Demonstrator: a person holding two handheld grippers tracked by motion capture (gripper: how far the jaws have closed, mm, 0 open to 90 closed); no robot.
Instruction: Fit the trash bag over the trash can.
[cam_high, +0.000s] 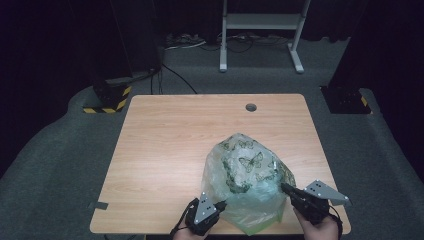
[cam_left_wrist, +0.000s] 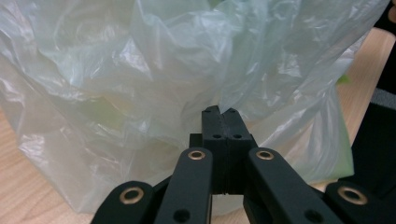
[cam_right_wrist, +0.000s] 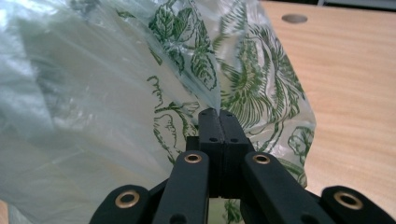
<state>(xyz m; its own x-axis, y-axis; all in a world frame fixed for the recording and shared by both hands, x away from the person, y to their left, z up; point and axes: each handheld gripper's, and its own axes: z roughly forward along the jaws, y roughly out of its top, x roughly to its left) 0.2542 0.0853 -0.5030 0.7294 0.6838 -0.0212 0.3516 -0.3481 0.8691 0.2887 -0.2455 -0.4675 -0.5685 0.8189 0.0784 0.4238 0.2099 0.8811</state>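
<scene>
Plastic bag (cam_high: 245, 182), printed with green butterflies, stands puffed at the table's (cam_high: 165, 145) near edge. We find left gripper (cam_high: 220, 205) and right gripper (cam_high: 284, 187) each pinched tight on film at opposite sides. We judge the grasp complete; next, an even lift or spread

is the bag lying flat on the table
No, the bag stands puffed up above the table, pinched at each side by a gripper.
</scene>
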